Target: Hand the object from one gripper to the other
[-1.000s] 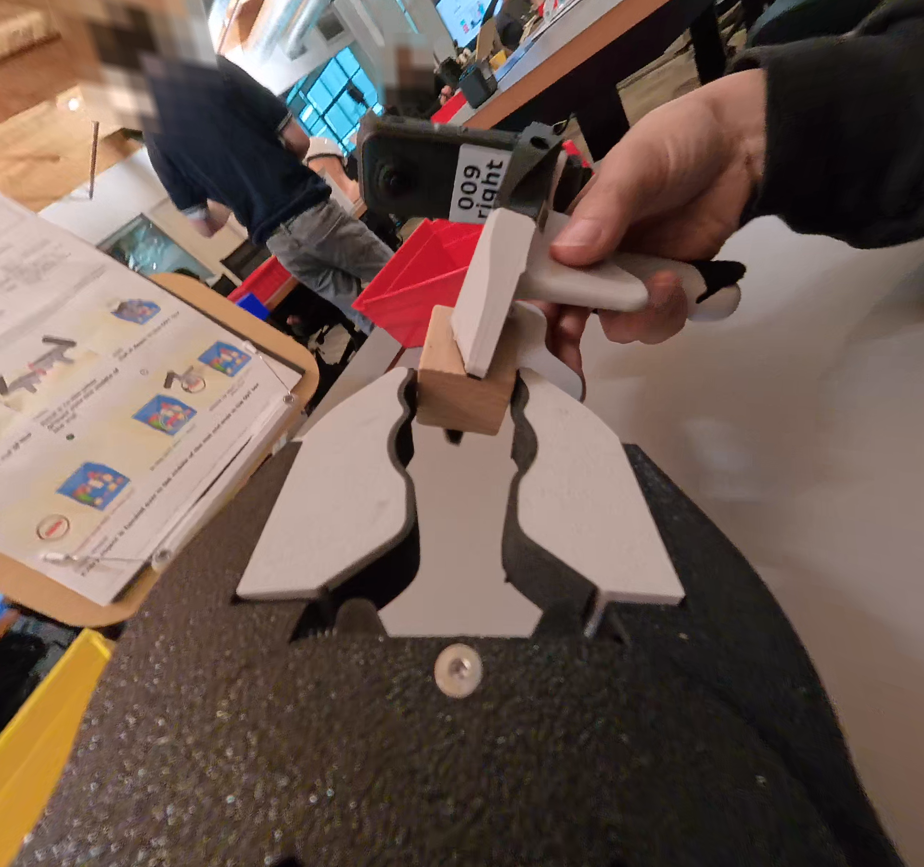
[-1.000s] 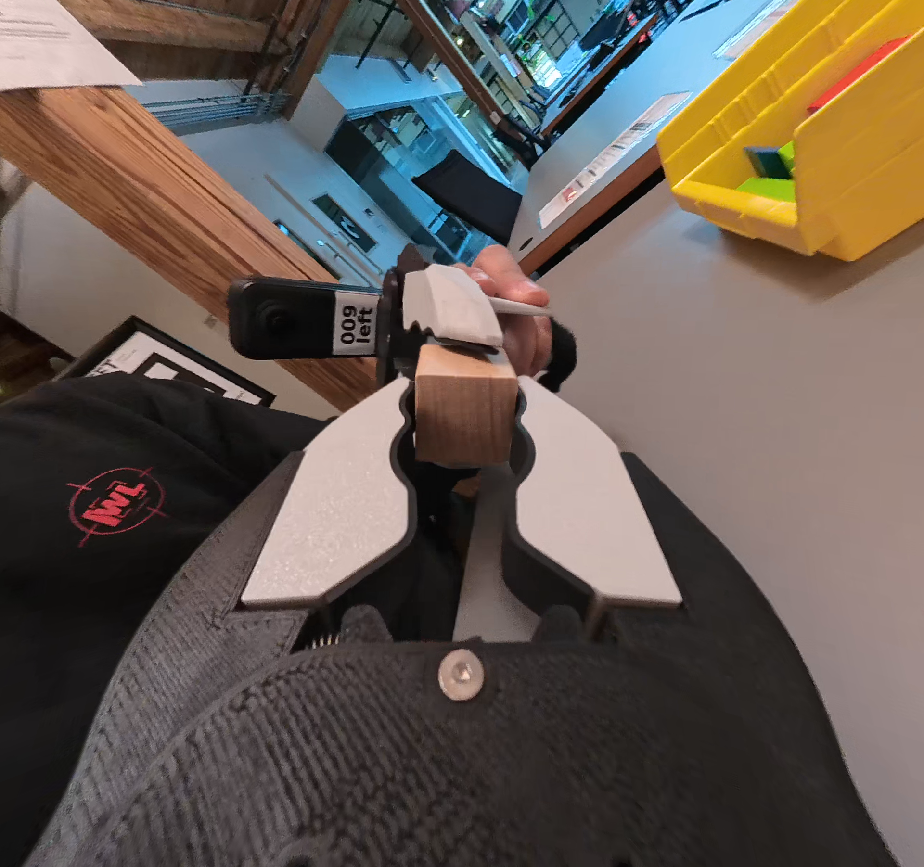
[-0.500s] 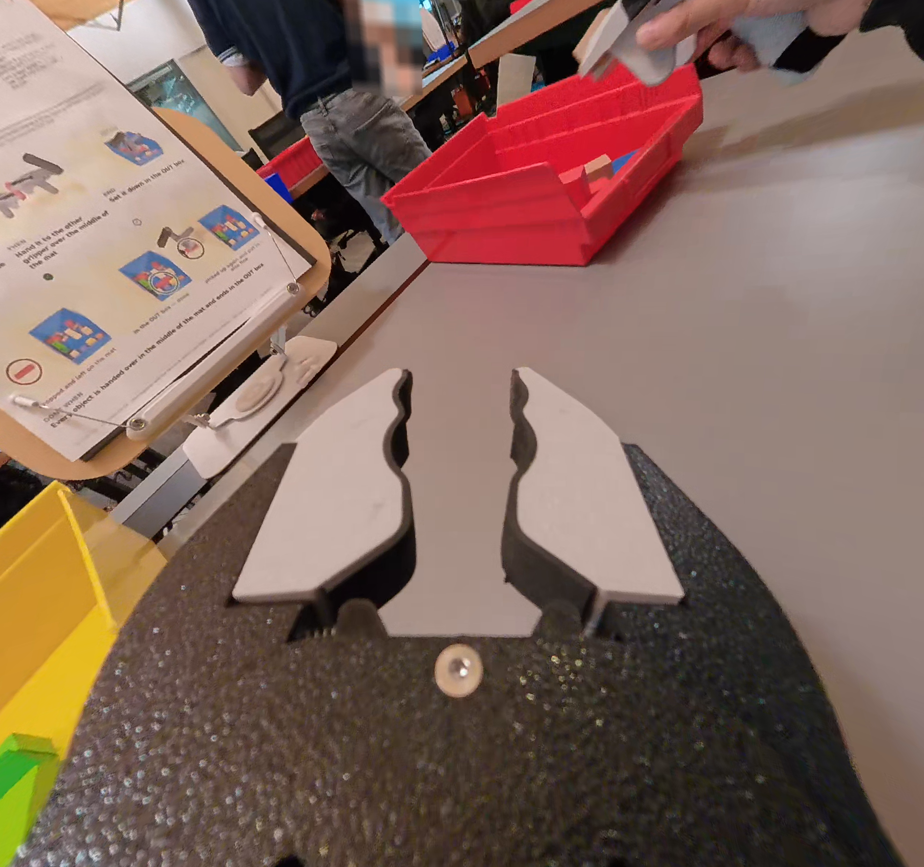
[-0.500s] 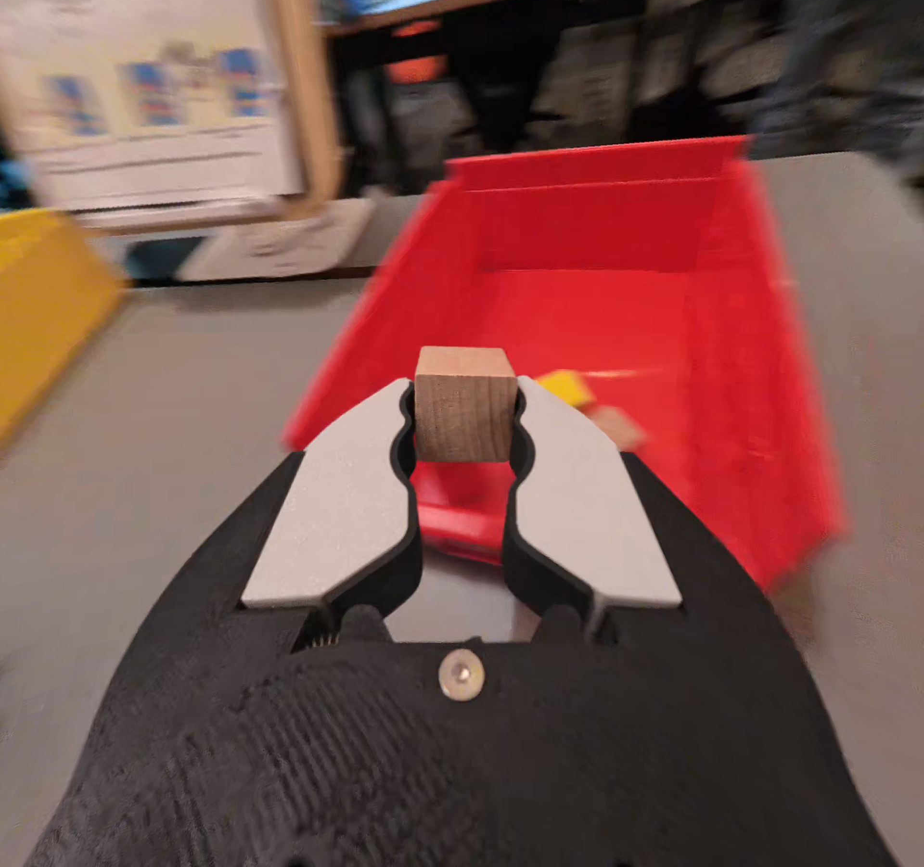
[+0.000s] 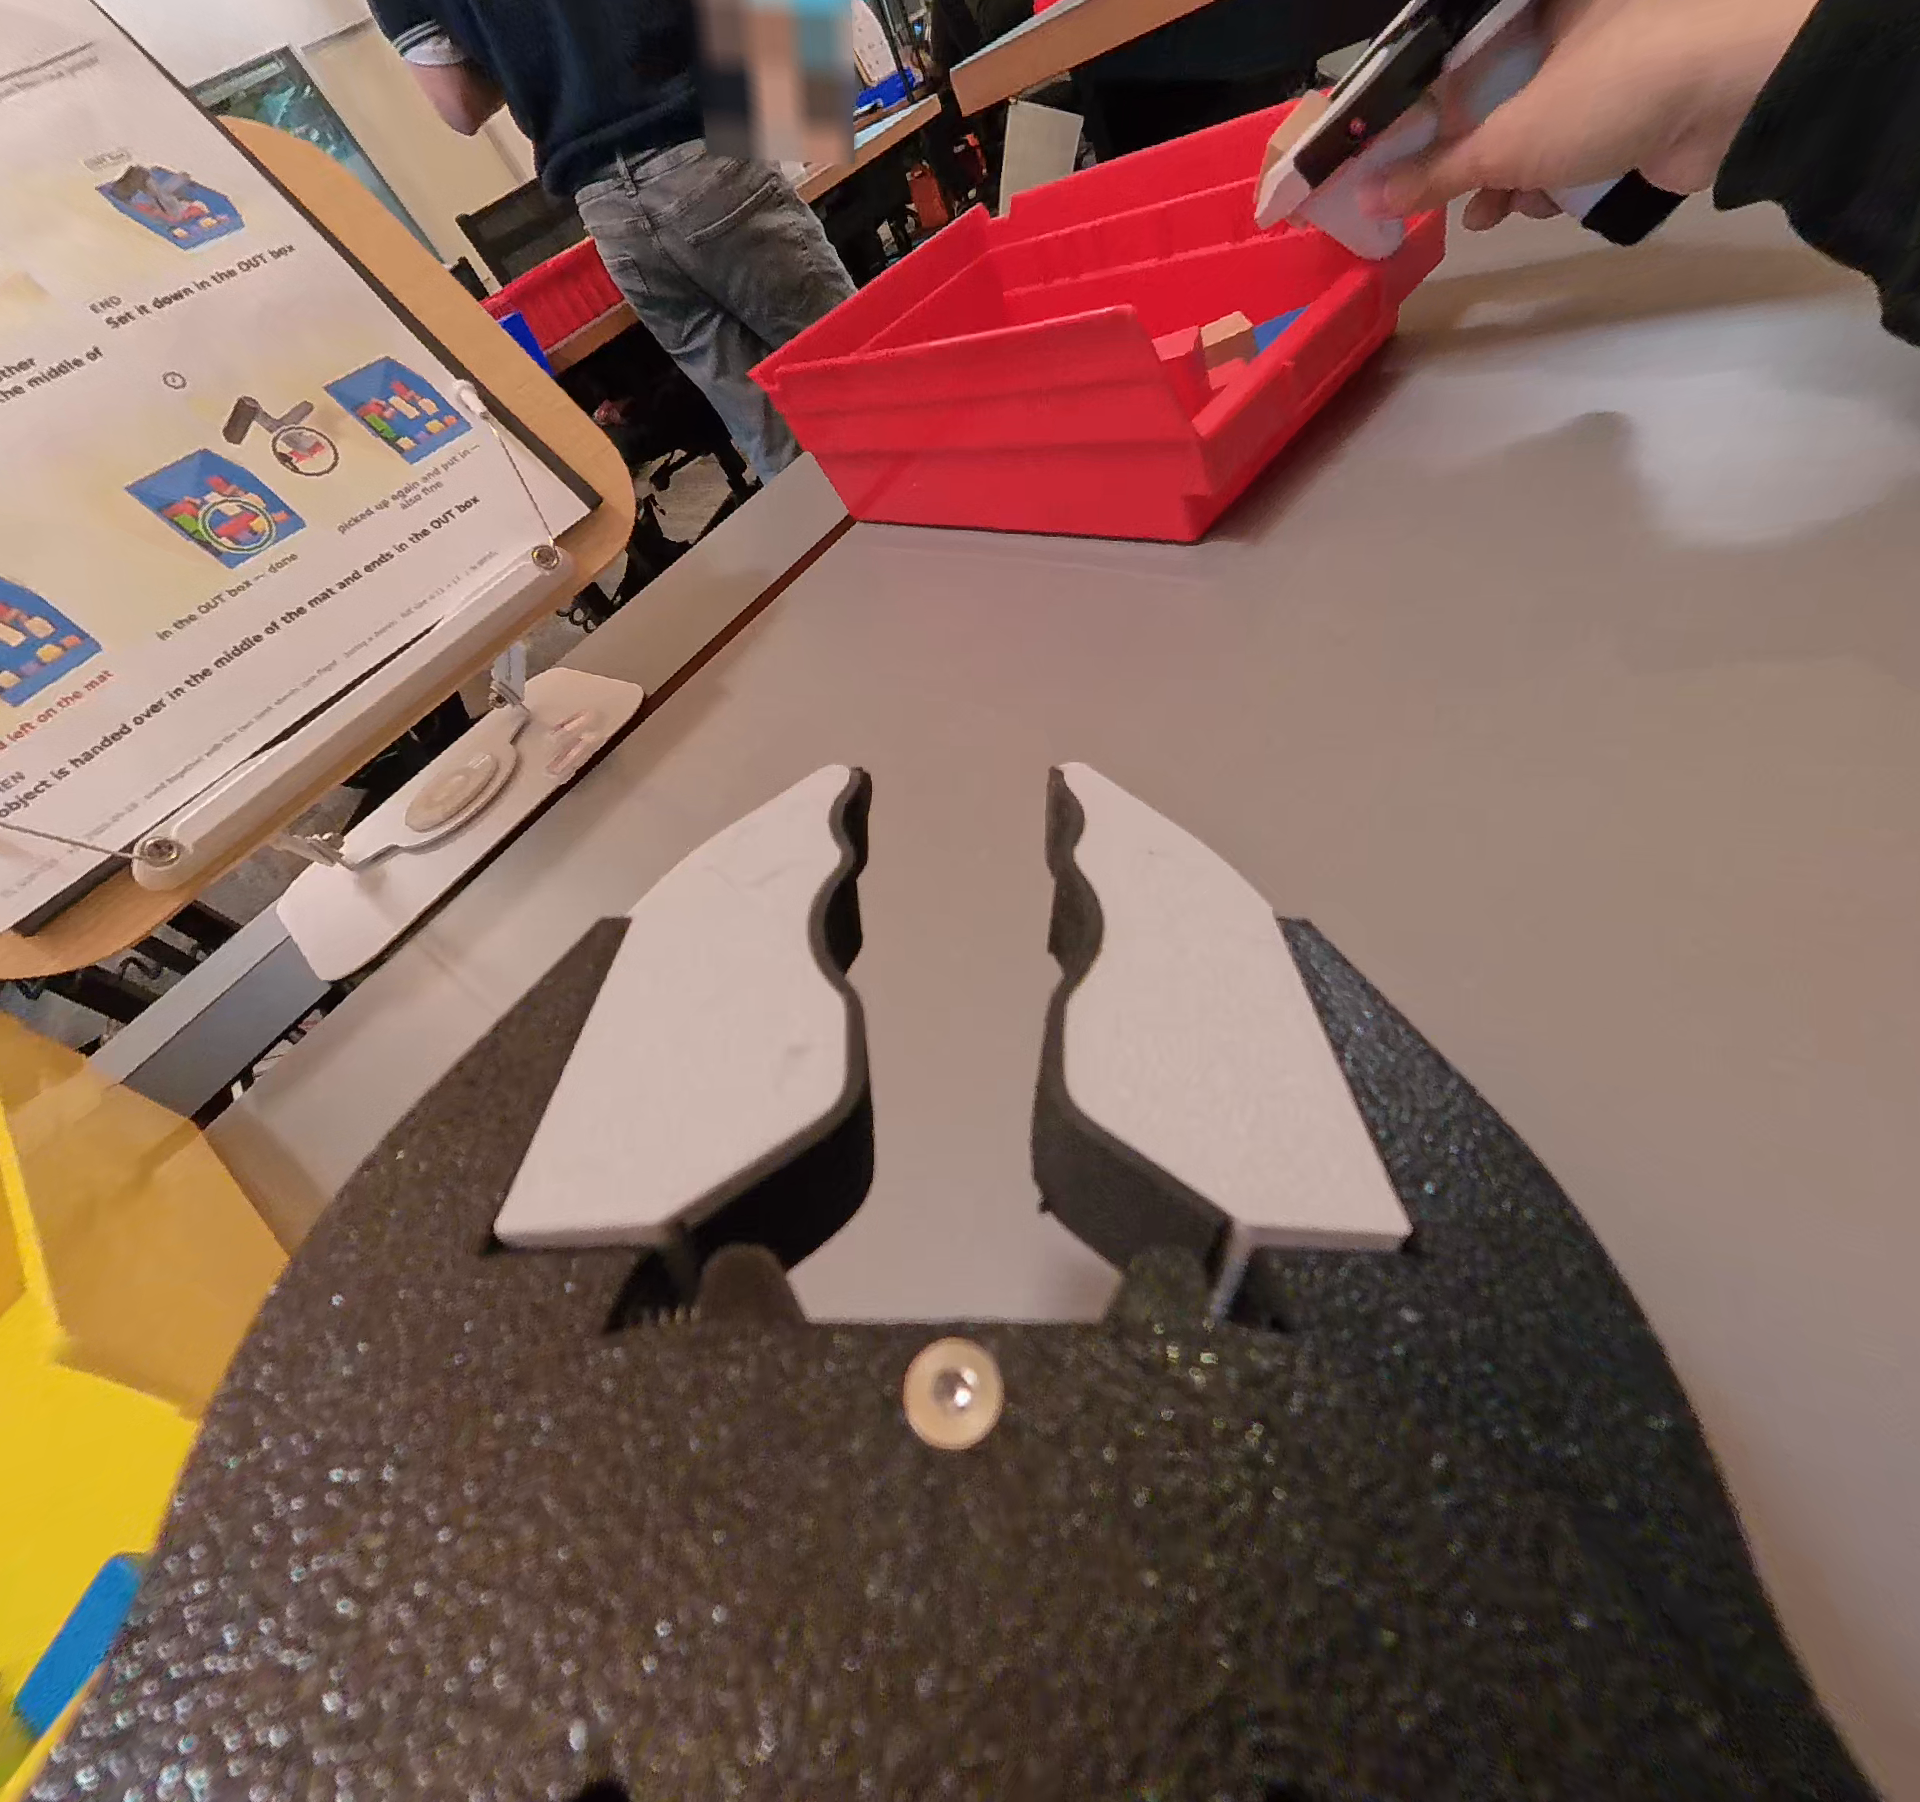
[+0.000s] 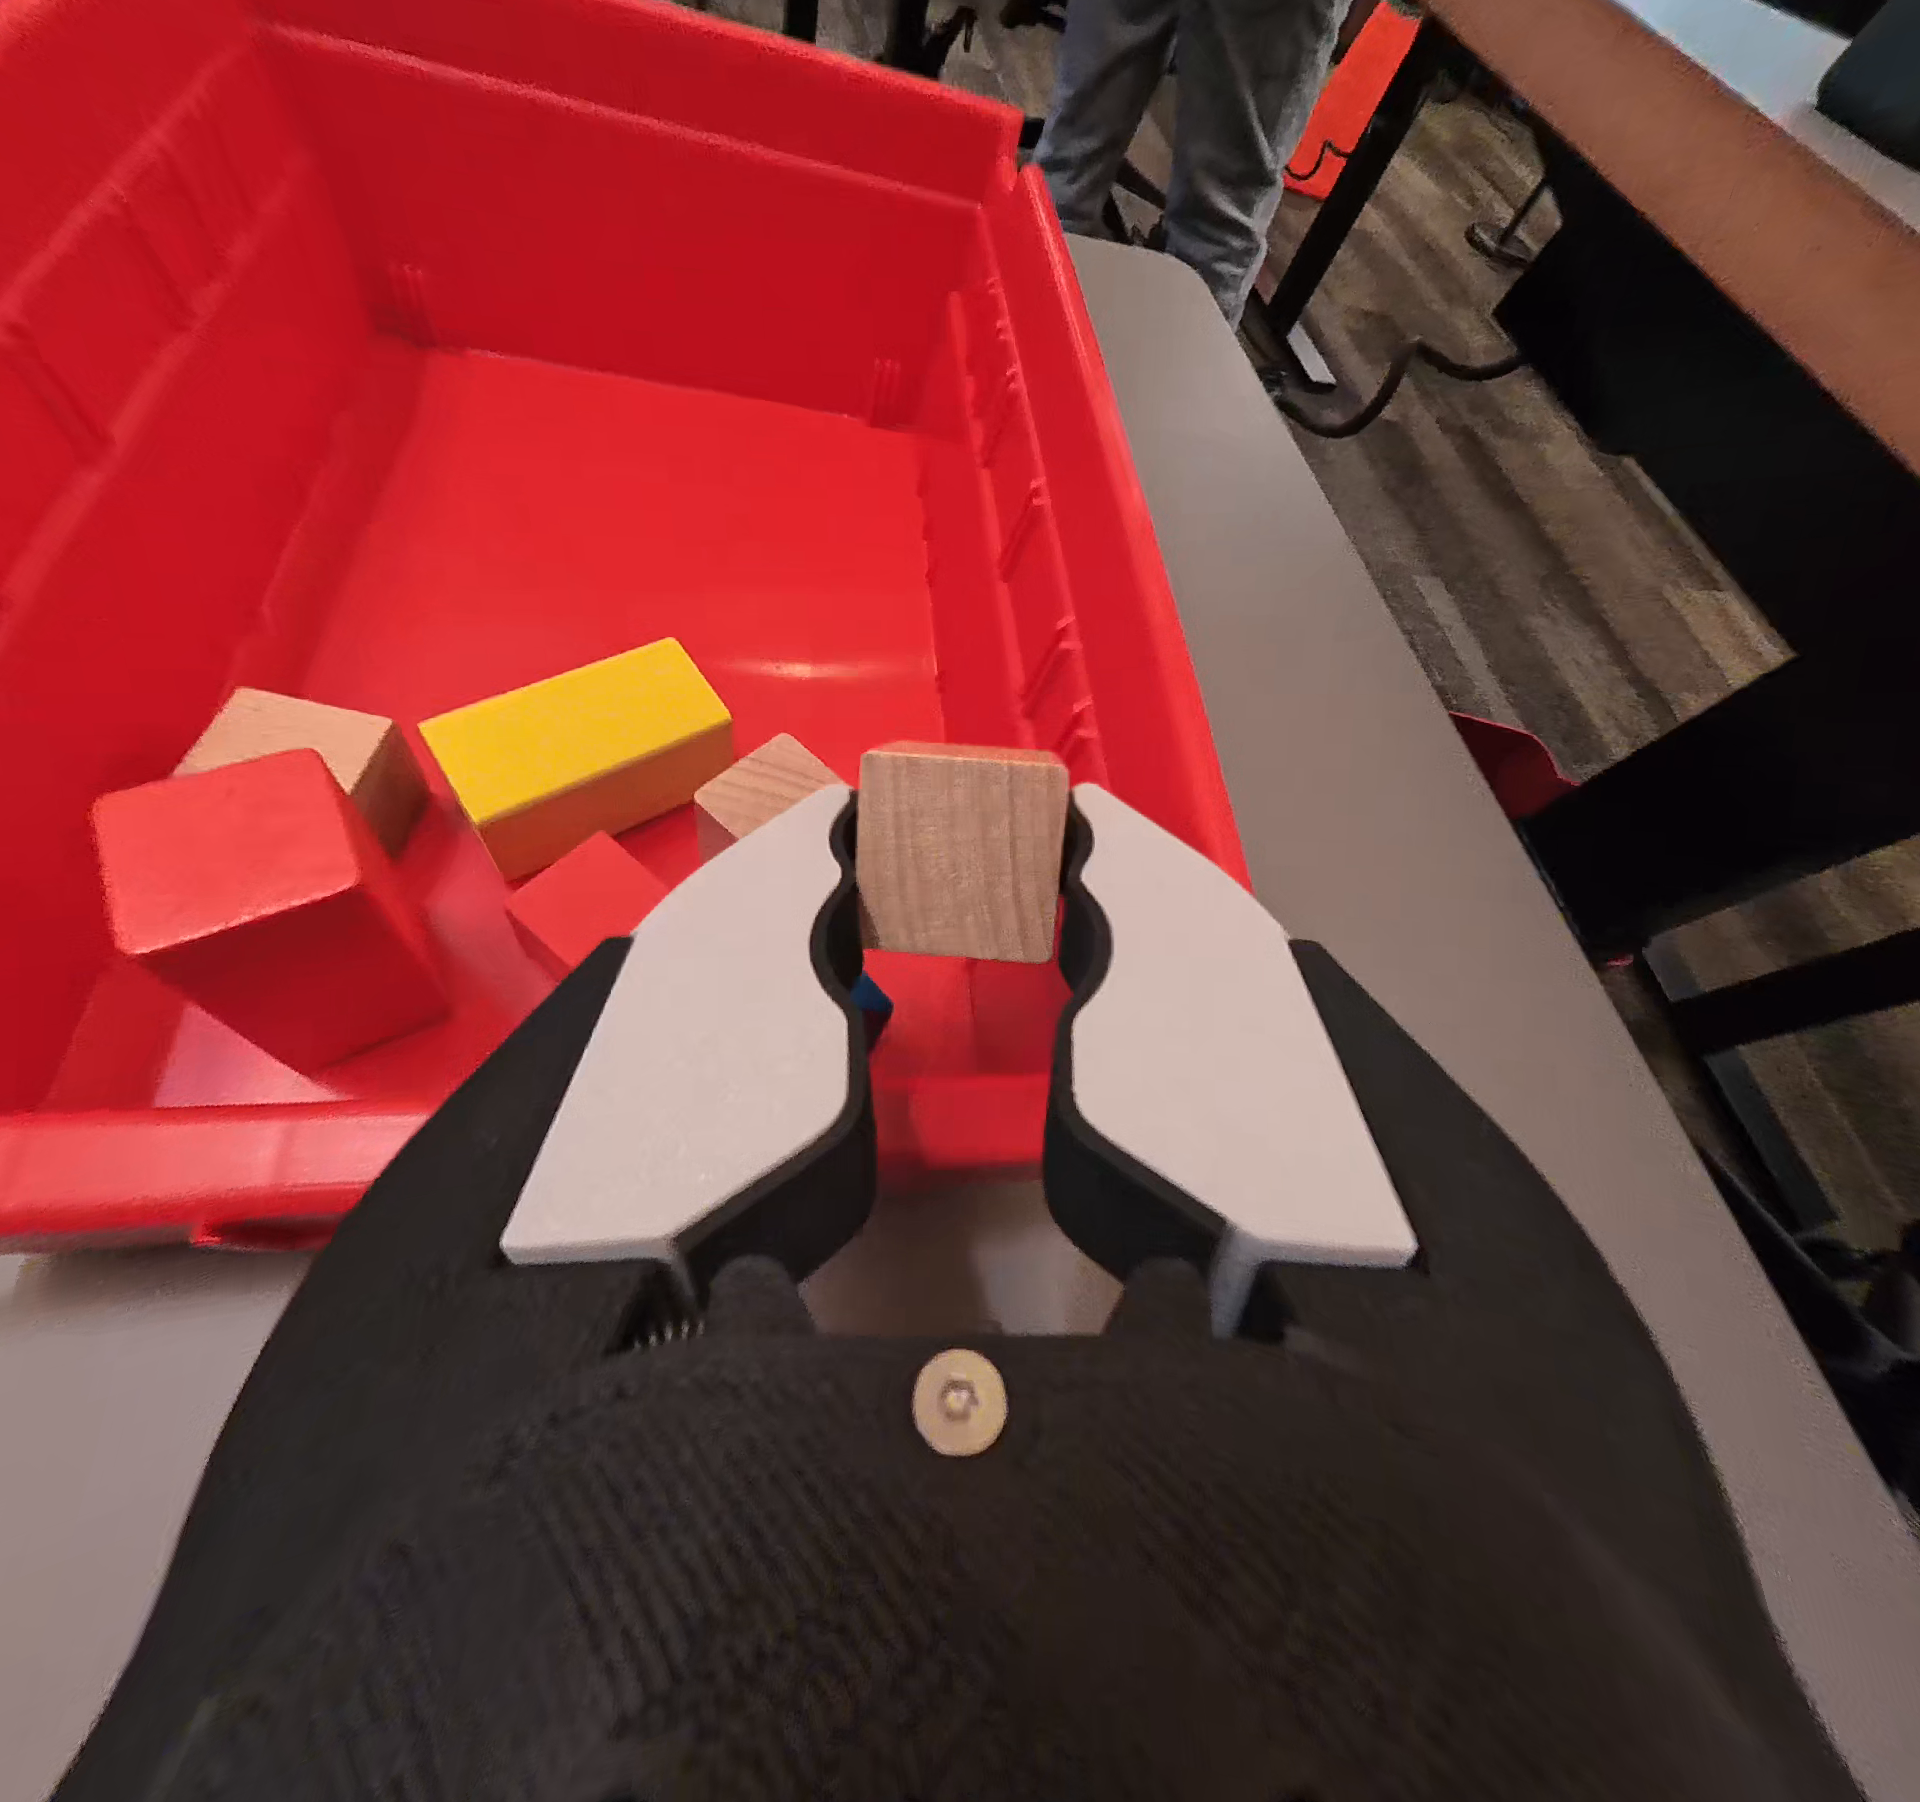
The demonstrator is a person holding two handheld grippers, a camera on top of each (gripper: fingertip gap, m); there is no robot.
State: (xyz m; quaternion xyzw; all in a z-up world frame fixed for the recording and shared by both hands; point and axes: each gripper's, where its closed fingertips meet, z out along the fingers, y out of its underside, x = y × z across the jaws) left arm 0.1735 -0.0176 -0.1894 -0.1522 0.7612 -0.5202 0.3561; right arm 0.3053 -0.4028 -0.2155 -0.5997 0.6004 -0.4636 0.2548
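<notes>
Left wrist view: left gripper [image 5: 958,786] low over the grey desk [image 5: 1455,713], jaws apart with only bare desk between them. Red bin [image 5: 997,422] ahead; right gripper [image 5: 1288,194], in a hand [image 5: 1579,111], above the bin's far corner. Instruction sheet [image 5: 208,402] on a stand at left.

Right wrist view: right gripper [image 6: 961,796] over the red bin [image 6: 623,194], jaws clamped on a plain wooden cube [image 6: 961,853], both pads pressing its sides. Below lie a yellow block [image 6: 577,750], a red cube [image 6: 249,869] and more wooden blocks.
</notes>
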